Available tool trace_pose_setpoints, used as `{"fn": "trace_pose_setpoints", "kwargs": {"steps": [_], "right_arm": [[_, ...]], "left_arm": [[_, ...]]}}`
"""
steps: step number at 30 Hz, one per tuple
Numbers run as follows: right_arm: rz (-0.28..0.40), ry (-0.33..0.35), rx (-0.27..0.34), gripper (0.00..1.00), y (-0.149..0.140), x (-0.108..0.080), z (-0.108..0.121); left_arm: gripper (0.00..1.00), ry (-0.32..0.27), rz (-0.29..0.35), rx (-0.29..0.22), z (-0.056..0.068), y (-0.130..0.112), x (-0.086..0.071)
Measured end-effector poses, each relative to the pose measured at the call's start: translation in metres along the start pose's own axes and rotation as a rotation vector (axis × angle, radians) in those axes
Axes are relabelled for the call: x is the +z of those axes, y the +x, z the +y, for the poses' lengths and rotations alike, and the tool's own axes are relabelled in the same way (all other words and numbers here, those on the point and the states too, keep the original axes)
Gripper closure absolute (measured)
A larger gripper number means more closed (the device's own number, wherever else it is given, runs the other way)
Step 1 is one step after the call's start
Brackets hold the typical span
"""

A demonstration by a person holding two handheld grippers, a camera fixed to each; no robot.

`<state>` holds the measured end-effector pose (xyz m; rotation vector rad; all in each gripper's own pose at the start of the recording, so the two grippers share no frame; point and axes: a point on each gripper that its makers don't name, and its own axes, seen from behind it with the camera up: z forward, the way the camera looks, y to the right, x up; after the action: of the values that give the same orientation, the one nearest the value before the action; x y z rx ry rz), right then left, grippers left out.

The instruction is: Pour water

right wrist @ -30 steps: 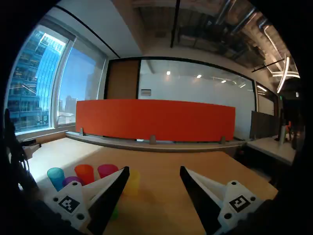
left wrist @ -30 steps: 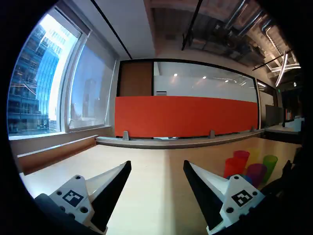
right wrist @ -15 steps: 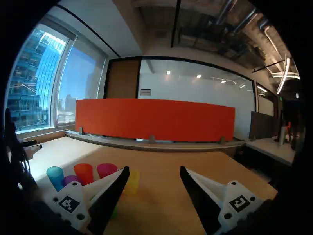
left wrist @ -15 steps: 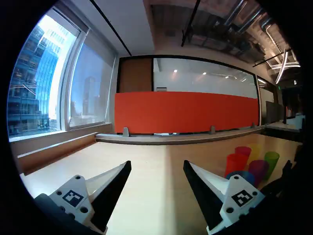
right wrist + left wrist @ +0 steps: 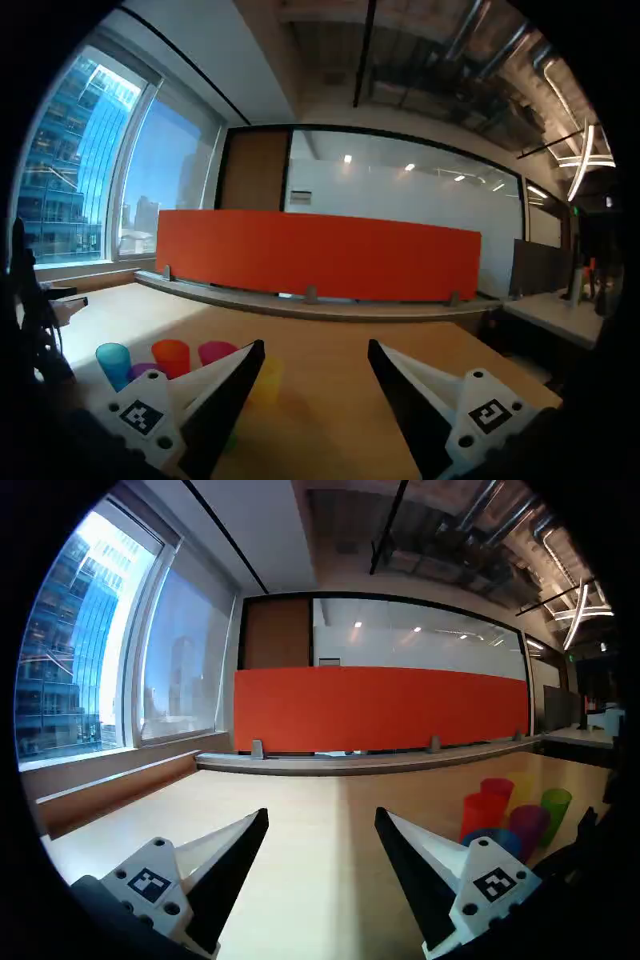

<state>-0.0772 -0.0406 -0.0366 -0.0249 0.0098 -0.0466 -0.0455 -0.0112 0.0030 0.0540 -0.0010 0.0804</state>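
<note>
Cups [image 5: 528, 822] are my target, so I start at my own hands. The left tool [image 5: 320, 812] has its fingers spread wide with nothing between them, over the bare wooden worktop [image 5: 304, 896]. The right tool [image 5: 315, 346] is spread apart too and holds nothing.

In the left gripper view the cluster stands on the worktop just beyond the right-hand finger. It has a red cup [image 5: 482, 812], a pink cup [image 5: 498, 786], a yellow cup [image 5: 522, 788] and a green cup [image 5: 554, 804], with a blue cup [image 5: 496, 836] lowest. In the right gripper view the same cluster sits beside and partly behind the left-hand finger. I cannot tell whether any of them holds water.

Farther out, an orange partition [image 5: 376, 708] runs along the worktop's far edge. Tall windows [image 5: 80, 664] stand to the left.
</note>
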Motion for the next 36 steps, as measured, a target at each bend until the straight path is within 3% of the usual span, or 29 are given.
{"fn": "trace_pose_setpoints", "kwargs": {"steps": [15, 36], "right_arm": [[0.063, -0.018, -0.013, 0.00, 0.003, 0.000, 0.013], [0.082, -0.069, 0.080, 0.00, -0.023, 0.018, 0.032]], "left_arm": [[0.01, 0.000, 0.000, 0.001, 0.000, 0.000, 0.001], [0.01, 0.000, 0.000, 0.000, 0.000, 0.000, 0.001]]}}
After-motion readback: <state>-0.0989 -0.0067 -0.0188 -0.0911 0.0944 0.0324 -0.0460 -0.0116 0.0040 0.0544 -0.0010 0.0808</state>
